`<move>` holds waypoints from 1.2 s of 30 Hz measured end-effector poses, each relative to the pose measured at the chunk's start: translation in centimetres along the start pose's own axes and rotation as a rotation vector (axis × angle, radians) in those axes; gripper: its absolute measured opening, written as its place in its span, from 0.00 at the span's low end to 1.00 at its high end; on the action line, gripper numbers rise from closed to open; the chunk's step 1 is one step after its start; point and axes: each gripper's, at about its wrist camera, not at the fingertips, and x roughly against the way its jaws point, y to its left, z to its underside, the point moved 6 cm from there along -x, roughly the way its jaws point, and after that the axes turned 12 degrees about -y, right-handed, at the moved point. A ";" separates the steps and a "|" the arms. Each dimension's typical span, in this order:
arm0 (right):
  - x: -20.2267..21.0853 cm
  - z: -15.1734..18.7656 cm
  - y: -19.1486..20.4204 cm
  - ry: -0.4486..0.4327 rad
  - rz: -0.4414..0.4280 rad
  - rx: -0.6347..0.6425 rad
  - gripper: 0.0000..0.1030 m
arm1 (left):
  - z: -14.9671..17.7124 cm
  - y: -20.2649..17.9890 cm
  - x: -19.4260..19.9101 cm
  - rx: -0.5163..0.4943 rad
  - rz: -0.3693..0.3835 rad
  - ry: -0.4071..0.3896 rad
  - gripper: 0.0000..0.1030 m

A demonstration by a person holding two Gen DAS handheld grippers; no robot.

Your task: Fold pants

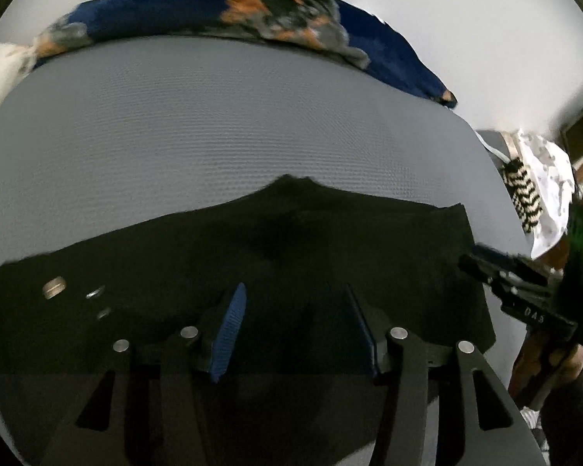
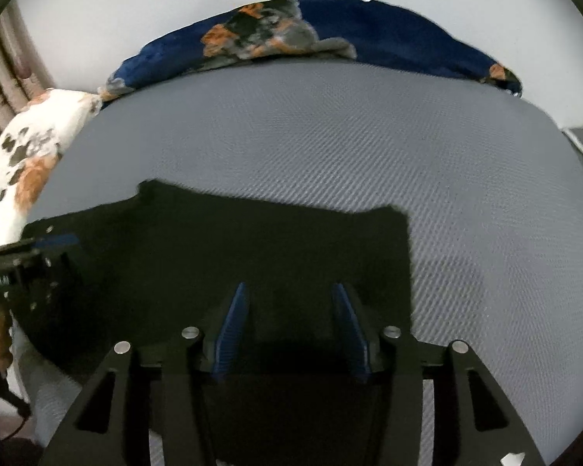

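Left wrist view: left gripper [image 1: 295, 306], jaws wide apart with nothing between the blue pads [image 1: 229, 322], hovering over black pants [image 1: 252, 256]. Pants directly under and ahead of the jaws, spread flat on a grey textured bed [image 1: 213, 124], far edge rising to a small peak straight ahead. Metal button [image 1: 54, 286] and two smaller rivets on the cloth left of the jaws. Right edge of the pants just right of the jaws, with the right gripper [image 1: 482, 260] at that edge, gripped by a hand [image 1: 571, 361]; cannot tell from here whether it touches the cloth. Farther ahead, across bare grey bed, a navy blanket with orange and grey patches [image 1: 252, 11] against a pale wall. Far right, a black-and-white striped item [image 1: 522, 198] beside white patterned fabric [image 1: 552, 178].

Right wrist view: right gripper [image 2: 291, 306], jaws also wide apart and empty, over the same pants [image 2: 233, 240]. Dark cloth beneath and ahead, its right edge just right of the jaws, bare bed [image 2: 486, 233] beyond. Left gripper [image 2: 58, 240] at far left over the cloth's left part. Ahead, the blanket [image 2: 369, 31]; to the left, a white pillow with dark and orange spots [image 2: 39, 147].
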 end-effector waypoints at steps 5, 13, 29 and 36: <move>-0.2 3.1 3.2 0.074 -0.081 -0.022 0.45 | 0.6 4.4 4.8 0.077 -0.047 -0.039 0.52; -0.8 6.5 10.1 0.143 -0.188 0.048 0.47 | 1.9 12.1 11.5 0.178 -0.152 -0.111 0.57; -2.1 5.4 16.4 0.241 -0.292 0.043 0.57 | 7.0 22.1 11.6 0.456 0.016 0.063 0.57; -1.9 4.0 15.9 0.216 -0.255 -0.031 0.60 | 7.6 22.6 10.1 0.484 0.131 0.095 0.57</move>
